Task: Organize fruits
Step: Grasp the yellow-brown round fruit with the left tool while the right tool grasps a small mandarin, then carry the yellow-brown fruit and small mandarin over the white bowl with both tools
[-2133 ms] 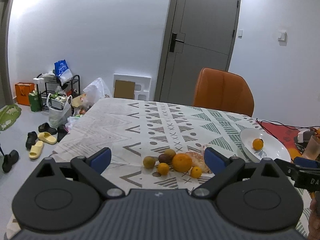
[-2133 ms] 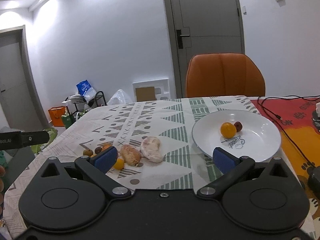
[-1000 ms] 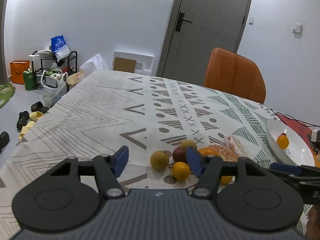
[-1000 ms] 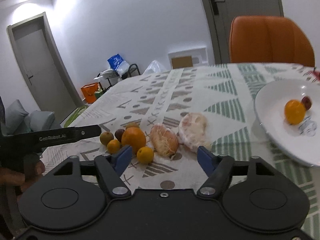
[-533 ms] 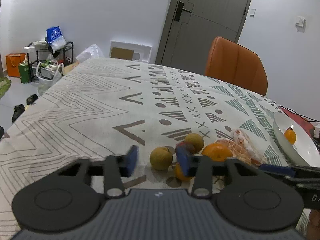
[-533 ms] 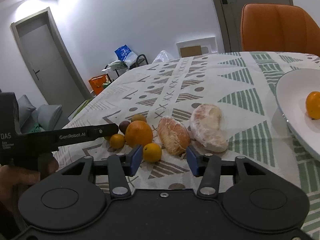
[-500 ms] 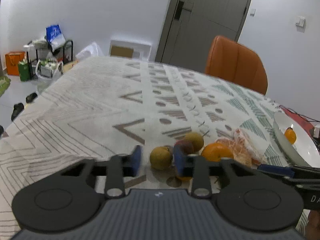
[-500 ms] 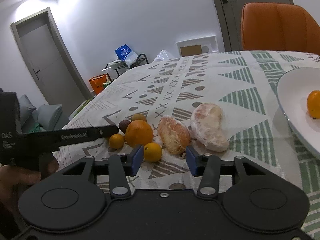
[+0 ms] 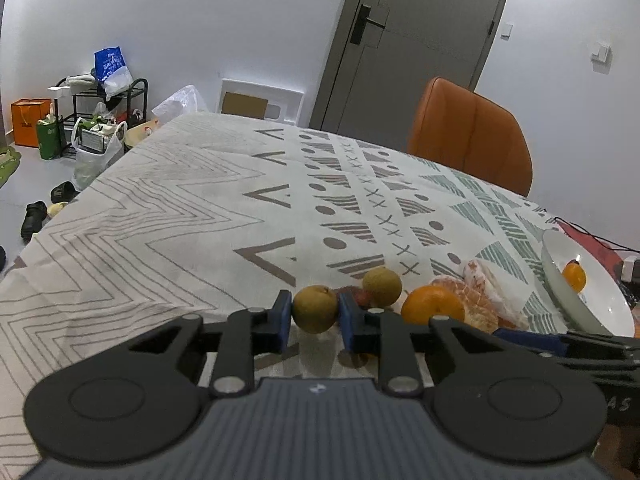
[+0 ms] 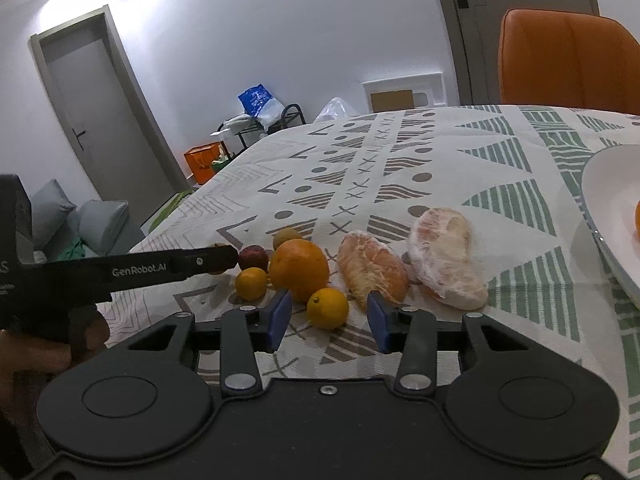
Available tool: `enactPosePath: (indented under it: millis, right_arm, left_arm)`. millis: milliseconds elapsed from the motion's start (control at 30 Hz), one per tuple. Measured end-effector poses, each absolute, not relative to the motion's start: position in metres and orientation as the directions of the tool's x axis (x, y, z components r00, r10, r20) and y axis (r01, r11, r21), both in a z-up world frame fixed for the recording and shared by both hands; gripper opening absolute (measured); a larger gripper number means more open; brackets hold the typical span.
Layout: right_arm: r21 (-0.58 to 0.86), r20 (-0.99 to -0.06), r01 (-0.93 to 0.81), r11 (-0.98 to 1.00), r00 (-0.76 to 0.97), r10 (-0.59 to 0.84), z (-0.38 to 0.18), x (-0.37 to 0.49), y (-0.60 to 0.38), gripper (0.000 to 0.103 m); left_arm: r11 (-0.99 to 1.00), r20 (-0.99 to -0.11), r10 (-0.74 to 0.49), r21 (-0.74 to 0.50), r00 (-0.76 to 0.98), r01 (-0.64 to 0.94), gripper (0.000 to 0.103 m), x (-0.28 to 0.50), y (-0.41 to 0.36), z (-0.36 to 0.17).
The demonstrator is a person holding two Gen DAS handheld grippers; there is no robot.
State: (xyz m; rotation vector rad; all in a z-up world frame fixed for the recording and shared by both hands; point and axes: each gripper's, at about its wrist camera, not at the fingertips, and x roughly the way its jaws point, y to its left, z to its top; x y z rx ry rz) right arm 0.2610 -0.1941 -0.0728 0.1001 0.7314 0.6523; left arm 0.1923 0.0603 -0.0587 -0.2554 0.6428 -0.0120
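A pile of fruit lies on the patterned tablecloth. My left gripper is shut on a round brown-green fruit, both pads against its sides. Behind it sit a second brown fruit, a red fruit, a large orange and peeled citrus pieces. My right gripper is open, with a small orange lying between its fingers untouched. The large orange, another small orange and two peeled citrus pieces lie just beyond.
A white plate at the right holds a small orange; its rim shows in the right wrist view. An orange chair stands at the far side. Cables and a red mat lie behind the plate.
My left gripper has moved down to the pile and closed on the brown-green fruit. My right gripper came closer to the pile and its fingers narrowed around the small orange.
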Motion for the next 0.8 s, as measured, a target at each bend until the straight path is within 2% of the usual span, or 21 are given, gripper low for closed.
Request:
enactPosePath:
  millis: [33,100,400,800]
  right_arm:
    - [0.303,-0.59,-0.52,0.799,0.556,0.586,-0.073,0.261,-0.193,0.038]
    - [0.3,-0.6,-0.518,0.801,0.55,0.581,-0.076,0.263,-0.191,0.021]
    - [0.294,-0.571,-0.503,0.813,0.589,0.571,-0.067,0.252,-0.205,0.02]
    - [0.279,-0.54,-0.412,0.868,0.68,0.496,-0.054,0.241,-0.245,0.02]
  left_arm:
    - [0.968,-0.587,-0.09,-0.24,0.804,-0.067,0.024,0.192,0.06,-0.058]
    - [0.968,-0.582,-0.089,-0.241,0.808,-0.066,0.024,0.19,0.059,-0.055]
    - [0.972,-0.562,-0.098,-0.232,0.821,-0.042,0.024,0.182,0.047,-0.047]
    - [0.968,-0.519,-0.17,-0.249,0.838,0.042,0.024,0.185,0.011,-0.033]
